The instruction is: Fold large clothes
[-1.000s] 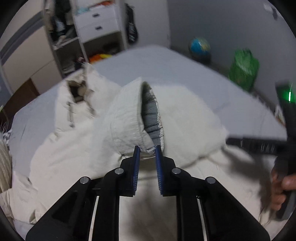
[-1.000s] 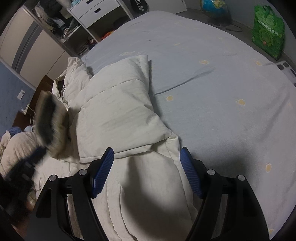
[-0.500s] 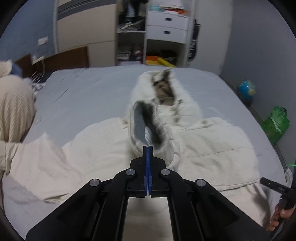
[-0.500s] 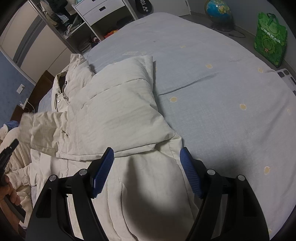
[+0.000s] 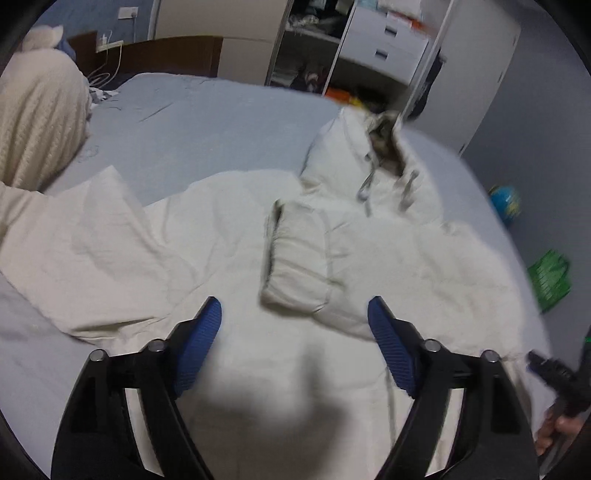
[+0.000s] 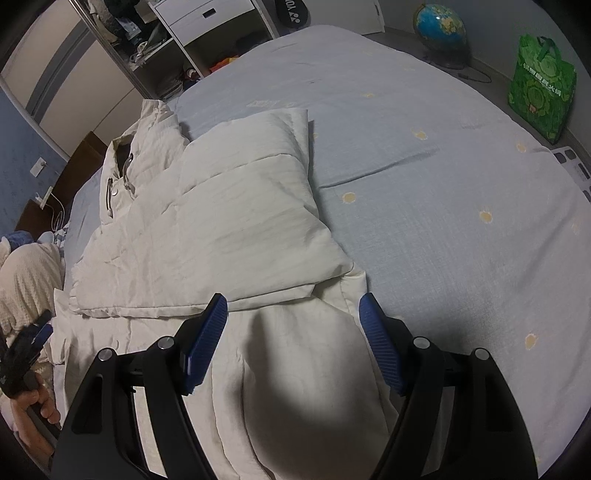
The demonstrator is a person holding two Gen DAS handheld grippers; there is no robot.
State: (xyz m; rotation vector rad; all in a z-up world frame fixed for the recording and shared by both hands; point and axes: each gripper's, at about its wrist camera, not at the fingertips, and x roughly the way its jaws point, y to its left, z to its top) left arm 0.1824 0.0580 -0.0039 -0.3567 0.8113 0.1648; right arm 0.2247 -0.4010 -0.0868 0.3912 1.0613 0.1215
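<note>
A large cream puffer jacket (image 5: 388, 258) lies spread on the grey-blue bed (image 5: 207, 122), hood (image 5: 373, 155) toward the far side. One sleeve (image 5: 295, 258) lies folded across the jacket's chest, cuff near my left gripper (image 5: 295, 317). That gripper is open and empty, just above the jacket's lower part. In the right wrist view the jacket (image 6: 229, 221) fills the left half, its other sleeve folded over the body. My right gripper (image 6: 291, 314) is open and empty over the hem near the jacket's right edge.
A cream knitted bundle (image 5: 40, 114) lies at the bed's left. A wardrobe with white drawers (image 5: 380, 48) stands beyond the bed. A globe (image 6: 439, 26) and a green bag (image 6: 539, 85) sit on the floor to the right. The bed (image 6: 443, 184) stretches right of the jacket.
My left gripper was shut on the sleeve cuff, carried it across the jacket, then opened and let it drop onto the chest. My right gripper stayed open and almost still.
</note>
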